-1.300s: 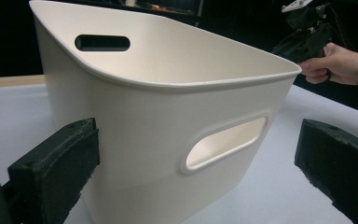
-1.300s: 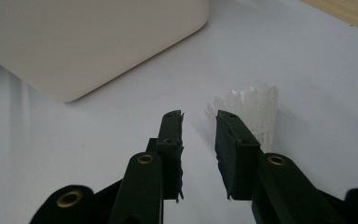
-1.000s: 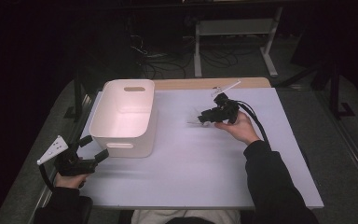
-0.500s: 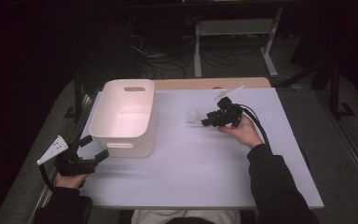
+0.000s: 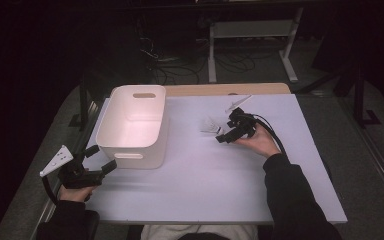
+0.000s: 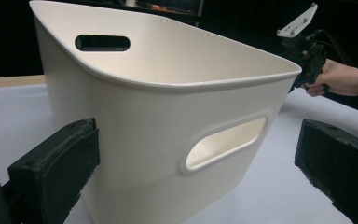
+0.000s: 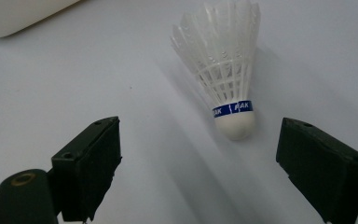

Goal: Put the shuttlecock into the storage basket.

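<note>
Both jaws of right hand-held gripper (image 7: pixel 200 154) just opened, shuttlecock (image 7: pixel 223 70) now free

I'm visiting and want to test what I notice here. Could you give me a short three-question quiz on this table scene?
1. True or false: the shuttlecock lies inside the white bin.
2. The right gripper has jaws that are: A) pressed on the shuttlecock, B) open, with the shuttlecock ahead of them, C) clamped on the bin.
3. What colour is the band above the shuttlecock's cork?

Key: 1 false, it lies on the table. 2 B. 3 blue.
</note>
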{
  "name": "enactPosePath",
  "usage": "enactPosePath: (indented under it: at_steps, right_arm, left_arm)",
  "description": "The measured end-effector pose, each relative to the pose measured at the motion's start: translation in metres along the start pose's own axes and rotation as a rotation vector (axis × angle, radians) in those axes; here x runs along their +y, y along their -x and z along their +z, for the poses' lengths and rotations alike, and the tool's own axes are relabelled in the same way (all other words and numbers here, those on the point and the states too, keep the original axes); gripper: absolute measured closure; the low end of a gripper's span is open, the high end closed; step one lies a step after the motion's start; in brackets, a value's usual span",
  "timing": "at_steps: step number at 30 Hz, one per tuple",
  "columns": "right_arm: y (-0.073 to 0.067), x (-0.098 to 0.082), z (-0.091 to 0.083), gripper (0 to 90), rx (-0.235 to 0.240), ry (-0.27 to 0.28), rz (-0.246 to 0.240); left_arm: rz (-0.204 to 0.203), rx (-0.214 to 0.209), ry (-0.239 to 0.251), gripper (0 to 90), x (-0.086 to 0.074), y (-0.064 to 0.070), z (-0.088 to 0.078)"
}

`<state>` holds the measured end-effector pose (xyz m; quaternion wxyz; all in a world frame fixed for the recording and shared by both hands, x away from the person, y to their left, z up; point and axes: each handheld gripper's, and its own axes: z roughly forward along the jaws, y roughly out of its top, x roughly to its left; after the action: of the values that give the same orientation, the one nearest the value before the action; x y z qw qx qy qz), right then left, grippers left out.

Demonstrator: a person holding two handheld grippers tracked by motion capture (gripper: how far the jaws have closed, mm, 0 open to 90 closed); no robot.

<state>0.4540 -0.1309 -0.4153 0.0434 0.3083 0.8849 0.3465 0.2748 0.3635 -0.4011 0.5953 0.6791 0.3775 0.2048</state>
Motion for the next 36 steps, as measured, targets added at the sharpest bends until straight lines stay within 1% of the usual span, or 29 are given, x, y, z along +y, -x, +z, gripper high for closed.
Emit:
enactPosePath:
  at_steps: [3, 5, 7, 11, 13, 14, 20, 24, 27, 29, 32, 36]
  right_arm:
    - [0.003, -0.001, 0.001, 12.3, 0.006, 0.009, 0.0]
    - [0.007, -0.002, 0.002, 7.9, 0.002, 0.011, 0.009]
    - [0.01, -0.003, 0.003, 6.6, 0.0, 0.011, 0.015]
    - [0.017, -0.007, 0.007, 6.6, 0.002, 0.007, 0.03]
    - [0.019, -0.007, 0.008, 6.7, 0.003, 0.005, 0.03]
    - [0.023, -0.01, 0.013, 8.8, 0.003, -0.002, 0.031]
    - [0.026, -0.012, 0.022, 14.6, -0.001, -0.009, 0.04]
    - [0.027, -0.011, 0.025, 25.6, 0.015, 0.006, 0.041]
    - [0.026, -0.01, 0.026, 34.2, 0.029, 0.031, 0.038]
    - [0.026, -0.01, 0.026, 35.9, 0.026, 0.035, 0.033]
    - [0.024, -0.008, 0.028, 42.4, 0.02, 0.047, 0.023]
    - [0.023, -0.008, 0.029, 50.8, 0.018, 0.039, 0.011]
  left_arm:
    - [0.0, -0.001, 0.0, 0.0, 0.0, 0.0, 0.0]
    - [0.0, 0.0, 0.0, 0.0, 0.0, 0.0, 0.0]
    - [0.0, 0.0, 0.0, 0.0, 0.0, 0.0, 0.0]
    - [0.001, 0.0, 0.0, 0.0, 0.0, 0.0, 0.0]
    - [0.0, 0.0, 0.0, 0.0, 0.0, 0.0, 0.0]
    - [0.0, 0.0, -0.001, 0.0, 0.0, 0.0, 0.0]
    - [0.0, 0.001, -0.001, 0.0, 0.0, 0.0, 0.0]
    - [-0.001, 0.0, -0.001, 0.0, 0.0, 0.0, 0.0]
    - [-0.002, 0.0, 0.0, 0.0, 0.0, 0.0, 0.0]
    - [-0.002, 0.0, -0.001, 0.0, 0.0, 0.0, 0.0]
    - [-0.001, 0.001, -0.001, 0.0, 0.0, 0.0, 0.0]
    - [-0.003, 0.0, 0.0, 0.0, 0.0, 0.0, 0.0]
